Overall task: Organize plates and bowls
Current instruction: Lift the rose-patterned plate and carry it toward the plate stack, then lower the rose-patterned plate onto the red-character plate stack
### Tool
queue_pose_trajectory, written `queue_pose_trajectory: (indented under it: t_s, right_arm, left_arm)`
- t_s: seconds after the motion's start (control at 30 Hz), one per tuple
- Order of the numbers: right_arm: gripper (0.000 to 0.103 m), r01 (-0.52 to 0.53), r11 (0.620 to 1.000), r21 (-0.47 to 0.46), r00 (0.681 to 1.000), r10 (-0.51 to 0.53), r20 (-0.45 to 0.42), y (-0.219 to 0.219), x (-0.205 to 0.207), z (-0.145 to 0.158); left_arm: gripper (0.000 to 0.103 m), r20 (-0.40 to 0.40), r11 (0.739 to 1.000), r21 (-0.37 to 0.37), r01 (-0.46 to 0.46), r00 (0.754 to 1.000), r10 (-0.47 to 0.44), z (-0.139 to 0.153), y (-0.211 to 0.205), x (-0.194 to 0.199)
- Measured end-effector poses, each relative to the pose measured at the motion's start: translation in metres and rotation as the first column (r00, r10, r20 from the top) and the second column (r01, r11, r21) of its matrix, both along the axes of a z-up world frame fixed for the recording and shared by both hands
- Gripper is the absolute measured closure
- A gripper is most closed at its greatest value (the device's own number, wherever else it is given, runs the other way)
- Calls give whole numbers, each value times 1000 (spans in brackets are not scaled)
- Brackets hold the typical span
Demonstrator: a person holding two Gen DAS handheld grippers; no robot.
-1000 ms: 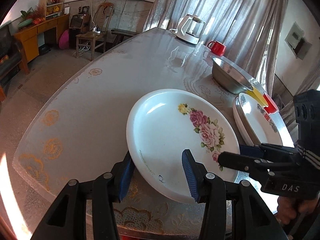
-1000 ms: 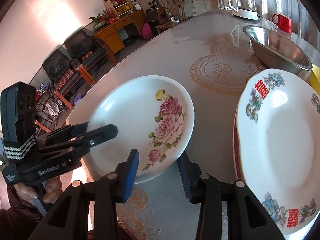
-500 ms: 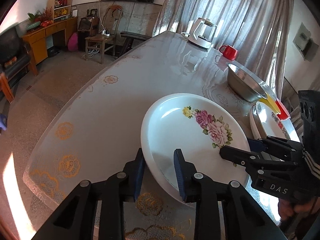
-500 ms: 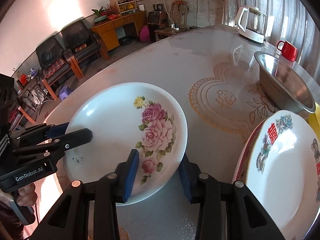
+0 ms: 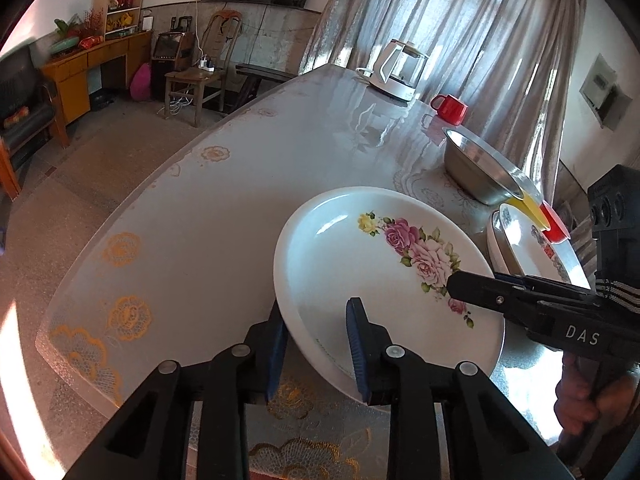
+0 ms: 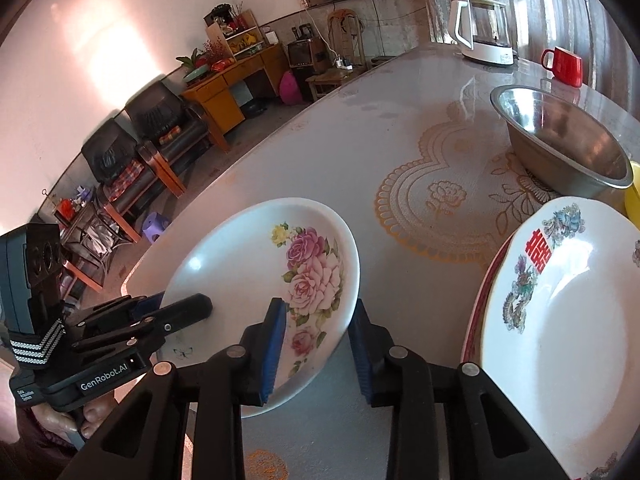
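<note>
While both grippers, L point(image 5: 316, 344) & R point(image 6: 318, 344), clamp 1 rose plate point(image 5: 384, 276): 1 steel bowl point(image 5: 478, 172), 1 red mug point(image 5: 450, 109).

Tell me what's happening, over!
Left gripper and right gripper both clamped on rose plate rim. Right just closing. Plate stack beside it.
</note>
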State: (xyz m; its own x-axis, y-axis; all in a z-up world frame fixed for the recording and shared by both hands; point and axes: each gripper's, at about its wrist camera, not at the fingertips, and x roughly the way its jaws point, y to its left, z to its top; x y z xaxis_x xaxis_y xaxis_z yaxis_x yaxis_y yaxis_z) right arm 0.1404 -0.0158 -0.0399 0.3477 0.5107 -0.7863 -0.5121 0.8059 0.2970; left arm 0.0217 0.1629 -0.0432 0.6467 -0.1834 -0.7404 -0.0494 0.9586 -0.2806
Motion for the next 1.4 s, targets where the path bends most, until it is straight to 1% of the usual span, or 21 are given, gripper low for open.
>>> queue_pose_trajectory:
  t_s: [0.07,0.1,0.13,0.2,0.23,0.33,0.43,0.57,0.9,1.03,1.4]
  right_arm:
    - [71,-3,1000,-29,1000,3,-2,4,-1,-7]
    - [71,-16,998,-53,1000,16,12,8,-3,-9]
    - [70,-26,996,-80,998,30,47,12,-5,-9]
    - [70,-31,992,-123,996,40,76,18,-8,-10]
    - [70,-27,992,-122,997,36,74,18,-8,-11]
    - [70,-13,998,-56,999,15,45,9,-7,-8]
    - [70,-1,1000,-11,998,2,65,0,-12,0]
    - [70,33,999,40,999,-34,34,-13,-10,5]
    - [70,71,994,88,996,-75,48,-32,-17,14]
    - [70,92,990,107,994,-98,55,-47,-22,17]
    - [70,190,969,161,976,-204,79,-92,-31,33]
  left_arm:
    - [71,6,1000,31,-4,1000,4,0,-4,0]
    - [71,9,999,46,-7,1000,6,0,-5,0]
    - [71,10,998,55,-8,1000,8,0,-6,0]
    - [71,10,999,52,-9,1000,9,0,-5,0]
    - [71,7,999,38,-10,1000,10,0,-4,0]
    - [70,2,1000,1,-4,1000,4,0,-2,-2]
    - [70,3,1000,0,10,1000,-10,2,-7,-5]
    - [70,16,999,5,32,999,-32,8,-16,-6]
    - [70,43,997,20,71,996,-72,21,-31,-7]
    - [70,56,995,30,93,994,-94,28,-39,-6]
    - [70,86,980,61,189,977,-194,47,-85,5]
